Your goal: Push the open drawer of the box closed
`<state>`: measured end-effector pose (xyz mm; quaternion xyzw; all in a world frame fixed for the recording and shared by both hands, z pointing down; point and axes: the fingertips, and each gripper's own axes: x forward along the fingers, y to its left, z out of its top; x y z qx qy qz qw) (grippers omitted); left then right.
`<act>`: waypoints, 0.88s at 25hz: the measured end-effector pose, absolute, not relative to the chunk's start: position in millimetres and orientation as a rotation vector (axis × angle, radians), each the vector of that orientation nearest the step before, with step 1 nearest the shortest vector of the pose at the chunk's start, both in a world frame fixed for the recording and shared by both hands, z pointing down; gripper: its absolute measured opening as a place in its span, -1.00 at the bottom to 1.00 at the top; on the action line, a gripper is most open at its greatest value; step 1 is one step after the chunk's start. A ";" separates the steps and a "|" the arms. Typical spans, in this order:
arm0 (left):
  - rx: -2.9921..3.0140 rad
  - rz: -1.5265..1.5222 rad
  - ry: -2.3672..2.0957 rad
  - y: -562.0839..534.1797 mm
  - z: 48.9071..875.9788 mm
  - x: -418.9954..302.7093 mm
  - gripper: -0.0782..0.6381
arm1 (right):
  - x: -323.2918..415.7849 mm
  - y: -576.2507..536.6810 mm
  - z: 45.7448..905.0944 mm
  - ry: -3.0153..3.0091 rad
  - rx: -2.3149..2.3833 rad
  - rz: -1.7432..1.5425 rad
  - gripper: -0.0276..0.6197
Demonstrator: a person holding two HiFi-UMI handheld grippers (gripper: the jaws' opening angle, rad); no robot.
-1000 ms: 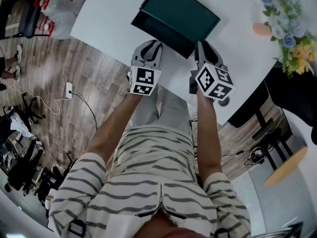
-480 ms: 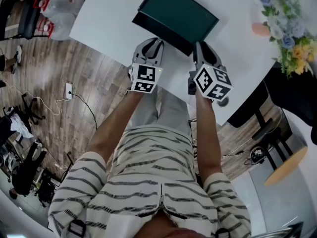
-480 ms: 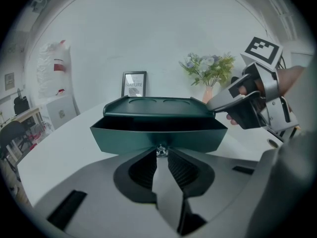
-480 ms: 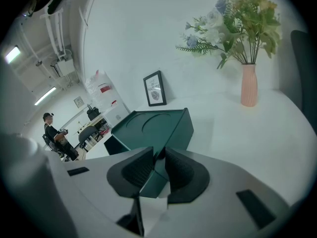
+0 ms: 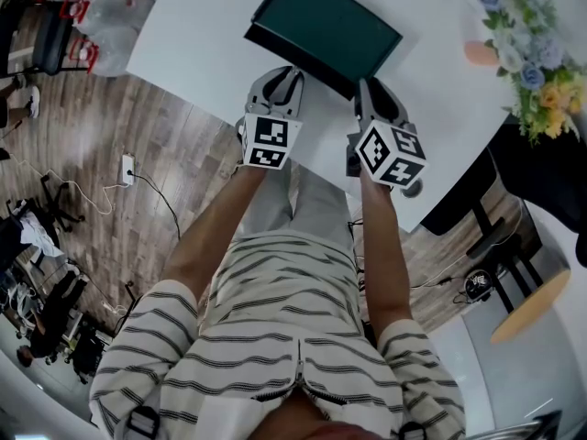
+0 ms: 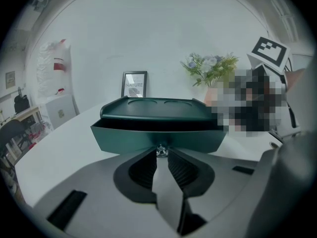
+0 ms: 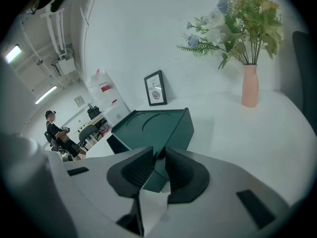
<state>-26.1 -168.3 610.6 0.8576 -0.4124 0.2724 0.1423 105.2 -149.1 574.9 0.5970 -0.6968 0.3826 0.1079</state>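
Drawer (image 6: pixel 156 137) ajar, front toward us, long axis crosswise on the bench (image 5: pixel 202 35). Our left claw (image 5: pixel 281 79), slightly open, is centred at its knob (image 6: pixel 161 150). Right claw (image 7: pixel 159 152), also slightly open and empty, sits off at the box (image 5: pixel 330 21) corner. Left is better placed.

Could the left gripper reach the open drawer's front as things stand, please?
Probably yes: the left gripper faces the drawer front squarely, its knob at the jaw tips, nothing between.

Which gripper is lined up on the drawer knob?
The left gripper: the small knob on the drawer front sits right at its jaw tips. The right gripper faces a corner of the green box instead.
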 end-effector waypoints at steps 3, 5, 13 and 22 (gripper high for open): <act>2.472 0.782 -1.191 -170.6 611.0 -23.6 -0.58 | 105.3 -148.8 575.1 -2.052 1.756 1.125 -0.64; 2.473 0.776 -1.191 -172.6 610.7 -22.3 -0.58 | 104.9 -148.8 574.9 -2.051 1.756 1.121 -0.64; 2.475 0.762 -1.191 -179.2 610.7 -17.8 -0.58 | 104.9 -148.6 575.3 -2.054 1.754 1.111 -0.64; 2.475 0.753 -1.189 -186.7 610.7 -12.5 -0.58 | 104.4 -148.6 575.9 -2.050 1.746 1.101 -0.63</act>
